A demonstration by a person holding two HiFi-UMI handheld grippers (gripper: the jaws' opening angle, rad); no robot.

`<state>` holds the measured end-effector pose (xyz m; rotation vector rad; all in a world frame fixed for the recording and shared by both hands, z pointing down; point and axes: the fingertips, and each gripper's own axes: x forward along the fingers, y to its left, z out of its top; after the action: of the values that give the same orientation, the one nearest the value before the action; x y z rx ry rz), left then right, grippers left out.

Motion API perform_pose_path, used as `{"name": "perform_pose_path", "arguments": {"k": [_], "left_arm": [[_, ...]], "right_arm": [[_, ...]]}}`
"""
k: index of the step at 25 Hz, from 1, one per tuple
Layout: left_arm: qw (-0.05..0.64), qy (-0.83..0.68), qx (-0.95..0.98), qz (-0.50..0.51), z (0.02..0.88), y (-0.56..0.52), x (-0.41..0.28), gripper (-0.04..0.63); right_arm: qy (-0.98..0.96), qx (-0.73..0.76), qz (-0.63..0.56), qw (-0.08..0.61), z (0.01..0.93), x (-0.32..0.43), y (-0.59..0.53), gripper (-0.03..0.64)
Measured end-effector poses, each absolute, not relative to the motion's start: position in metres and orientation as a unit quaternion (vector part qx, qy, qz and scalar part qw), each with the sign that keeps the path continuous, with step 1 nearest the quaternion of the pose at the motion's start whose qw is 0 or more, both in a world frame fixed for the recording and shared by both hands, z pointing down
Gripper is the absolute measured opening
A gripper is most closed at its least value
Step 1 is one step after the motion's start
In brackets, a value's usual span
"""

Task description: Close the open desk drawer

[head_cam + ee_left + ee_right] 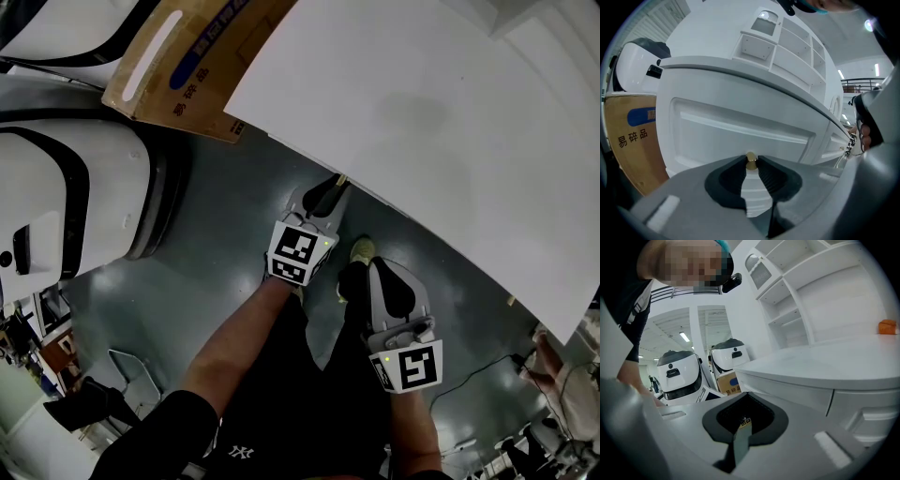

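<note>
The white panelled drawer front [740, 126] fills the left gripper view, under the edge of the white desk top [422, 122]. Its small brass knob [751, 160] sits between the tips of my left gripper [751, 165], whose jaws are shut on it. In the head view the left gripper [330, 192] reaches the desk's front edge, and the drawer itself is hidden below the top. My right gripper [386, 281] hangs lower and nearer to me, away from the desk. The right gripper [743, 425] is shut, with nothing between its pads.
A cardboard box [187, 56] leans at the desk's left end. White robot bodies [56, 197] stand to the left on the grey floor. A white shelf unit [825, 291] rises on the desk, and a small orange object [887, 327] lies on the top. Another person [558, 375] is at far right.
</note>
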<state>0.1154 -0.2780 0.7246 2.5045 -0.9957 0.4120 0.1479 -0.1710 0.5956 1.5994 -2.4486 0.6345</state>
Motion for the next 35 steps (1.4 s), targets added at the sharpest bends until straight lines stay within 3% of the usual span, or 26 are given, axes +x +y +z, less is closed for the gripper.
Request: {"name": "perform_pose_path", "arguments": {"k": [14, 21, 26, 35], "left_arm": [[0.227, -0.355, 0.892, 0.162, 0.696, -0.261, 0.105, 0.115], [0.217, -0.34, 0.902, 0.151, 0.62, -0.233, 0.096, 0.073], [0.199, -0.319, 0.917, 0.133, 0.554, -0.206, 0.091, 0.0], [0.171, -0.287, 0.935, 0.119, 0.436, -0.153, 0.074, 0.0]], "right_arm": [[-0.811, 0.537, 0.224, 0.062, 0.564, 0.147, -0.164, 0.023], [-0.804, 0.547, 0.228, 0.055, 0.52, 0.14, -0.151, 0.023], [-0.798, 0.557, 0.223, 0.048, 0.49, 0.136, -0.134, 0.023], [-0.787, 0.578, 0.208, 0.051, 0.424, 0.131, -0.098, 0.023]]}}
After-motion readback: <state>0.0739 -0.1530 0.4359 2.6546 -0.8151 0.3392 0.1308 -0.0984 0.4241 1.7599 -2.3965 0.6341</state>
